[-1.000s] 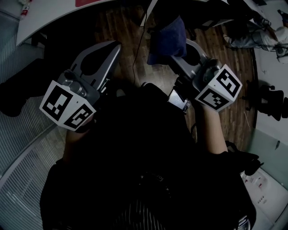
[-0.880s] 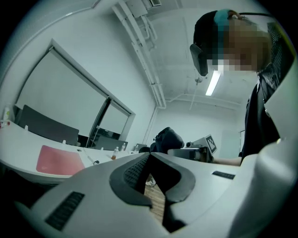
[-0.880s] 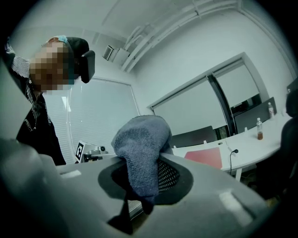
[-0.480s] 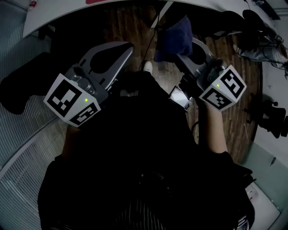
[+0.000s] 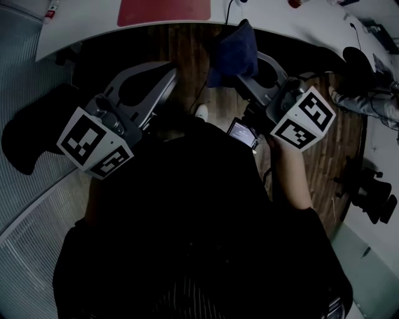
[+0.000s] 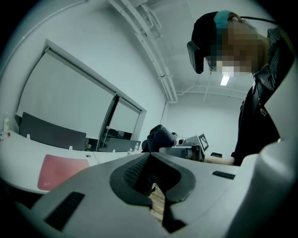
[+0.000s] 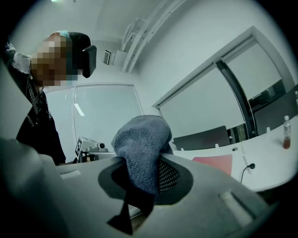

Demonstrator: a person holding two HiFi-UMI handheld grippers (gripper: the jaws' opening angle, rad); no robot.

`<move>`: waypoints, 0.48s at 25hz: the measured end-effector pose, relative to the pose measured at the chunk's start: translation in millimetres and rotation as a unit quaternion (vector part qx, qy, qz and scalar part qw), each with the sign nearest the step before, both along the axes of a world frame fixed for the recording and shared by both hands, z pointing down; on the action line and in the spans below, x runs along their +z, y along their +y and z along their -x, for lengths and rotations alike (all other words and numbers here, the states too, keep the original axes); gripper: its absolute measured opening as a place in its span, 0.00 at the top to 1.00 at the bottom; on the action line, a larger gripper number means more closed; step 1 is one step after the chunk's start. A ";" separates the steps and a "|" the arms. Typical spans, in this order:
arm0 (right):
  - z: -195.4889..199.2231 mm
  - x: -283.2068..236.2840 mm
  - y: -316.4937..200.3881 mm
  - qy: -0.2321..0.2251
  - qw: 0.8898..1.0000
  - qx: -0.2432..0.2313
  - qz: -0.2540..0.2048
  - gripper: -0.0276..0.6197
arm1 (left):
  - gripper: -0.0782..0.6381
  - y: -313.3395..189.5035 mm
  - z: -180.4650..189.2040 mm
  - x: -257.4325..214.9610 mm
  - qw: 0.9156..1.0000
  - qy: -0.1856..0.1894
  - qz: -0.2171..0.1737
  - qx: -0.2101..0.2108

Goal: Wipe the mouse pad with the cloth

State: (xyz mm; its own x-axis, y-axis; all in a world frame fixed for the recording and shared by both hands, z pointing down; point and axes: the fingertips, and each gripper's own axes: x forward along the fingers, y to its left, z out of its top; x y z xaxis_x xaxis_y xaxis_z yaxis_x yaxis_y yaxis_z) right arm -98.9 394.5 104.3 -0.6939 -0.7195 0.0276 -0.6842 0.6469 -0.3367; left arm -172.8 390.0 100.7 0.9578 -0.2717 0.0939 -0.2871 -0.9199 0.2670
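A red mouse pad (image 5: 164,11) lies on the curved white desk (image 5: 87,25) at the top of the head view. It also shows in the left gripper view as the mouse pad (image 6: 60,169) and in the right gripper view as the mouse pad (image 7: 214,163). My right gripper (image 5: 242,67) is shut on a dark blue cloth (image 5: 234,51), held above the wooden floor just short of the desk edge. The cloth (image 7: 142,148) bulges up out of the jaws. My left gripper (image 5: 171,68) is shut on nothing and hangs to the left of the cloth (image 6: 160,138).
A cable (image 7: 244,172) and a small bottle (image 7: 285,132) are on the desk to the right of the pad. A black office chair (image 5: 374,196) stands at the right on the wooden floor (image 5: 324,162). Another dark chair (image 5: 31,134) is at the left.
The desk edge and the red mouse pad have come into the top of the head view. Both grippers keep their hold and sit closer to the desk.
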 end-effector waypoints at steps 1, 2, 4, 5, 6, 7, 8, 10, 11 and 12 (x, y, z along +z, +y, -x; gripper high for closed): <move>-3.4 -1.8 -3.5 0.001 1.000 -0.007 0.000 0.84 | 0.88 -2.6 -3.2 -1.4 1.000 -0.001 0.003 -0.005; -9.8 -3.7 -9.6 0.001 1.000 -0.014 0.000 0.84 | 0.88 -7.8 -9.2 -2.8 1.000 -0.004 0.008 -0.010; -33.2 -2.7 -29.5 -0.003 1.000 -0.026 0.004 0.84 | 0.88 -24.6 -30.3 -0.6 1.000 -0.014 0.020 -0.014; -47.7 0.8 -40.7 -0.008 1.000 -0.030 0.007 0.84 | 0.88 -34.3 -43.2 2.9 0.999 -0.019 0.024 -0.015; -61.9 5.3 -50.9 -0.015 0.999 -0.032 0.010 0.84 | 0.88 -43.4 -55.9 6.6 0.999 -0.024 0.026 -0.017; -74.7 10.1 -59.5 -0.022 0.999 -0.033 0.014 0.84 | 0.88 -51.0 -67.4 9.8 0.999 -0.032 0.024 -0.020; -86.0 15.0 -66.2 -0.030 0.999 -0.034 0.018 0.84 | 0.88 -56.8 -77.5 12.1 0.999 -0.042 0.017 -0.023; -105.1 25.5 -75.5 -0.042 0.998 -0.034 0.029 0.84 | 0.88 -64.2 -93.2 15.2 0.997 -0.065 0.003 -0.029; -113.2 31.0 -78.5 -0.046 0.998 -0.034 0.035 0.84 | 0.88 -66.4 -98.7 16.8 0.997 -0.071 0.003 -0.032; -118.9 36.6 -79.8 -0.048 0.997 -0.034 0.042 0.84 | 0.88 -67.4 -101.7 18.9 0.997 -0.072 0.009 -0.034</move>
State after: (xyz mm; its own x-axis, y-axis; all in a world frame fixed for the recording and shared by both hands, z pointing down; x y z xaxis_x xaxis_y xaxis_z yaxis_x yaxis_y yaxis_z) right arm 20.0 314.7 140.9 -0.7434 -0.6687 0.0160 -0.6014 0.6577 -0.4536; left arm -71.2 322.7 119.6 0.9136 -0.3326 0.2339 -0.3852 -0.8922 0.2359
